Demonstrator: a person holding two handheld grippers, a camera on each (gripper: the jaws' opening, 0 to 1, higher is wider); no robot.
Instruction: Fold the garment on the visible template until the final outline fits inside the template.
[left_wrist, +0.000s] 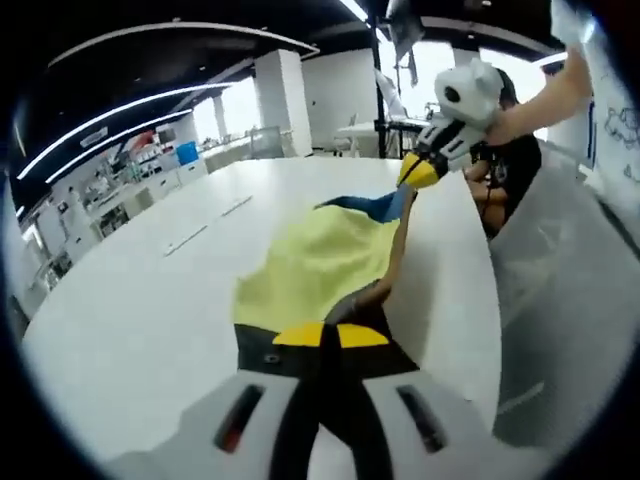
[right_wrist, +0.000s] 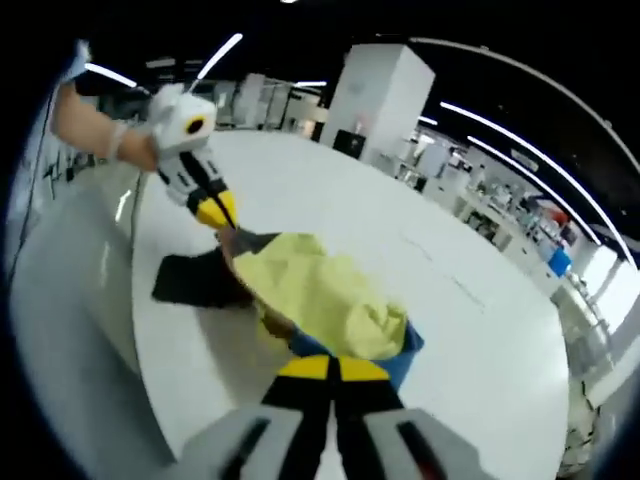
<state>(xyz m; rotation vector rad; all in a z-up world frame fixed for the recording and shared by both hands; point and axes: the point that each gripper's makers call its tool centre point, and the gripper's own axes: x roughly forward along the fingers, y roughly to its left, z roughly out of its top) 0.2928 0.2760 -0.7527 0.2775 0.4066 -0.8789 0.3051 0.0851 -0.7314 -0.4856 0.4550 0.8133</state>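
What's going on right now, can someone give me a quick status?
Left gripper shut on garment's dark end. Right gripper shut on its blue end. Yellow garment held between them over the white table. Nothing in the way.

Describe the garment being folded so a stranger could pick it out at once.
Start from the large white table that spans both gripper views. Stretched across it between the left gripper and the right gripper lies the garment, each end pinched in shut yellow-tipped jaws. It is pale yellow with a blue edge at one end and a black part at the other, the only coloured cloth on the white surface.
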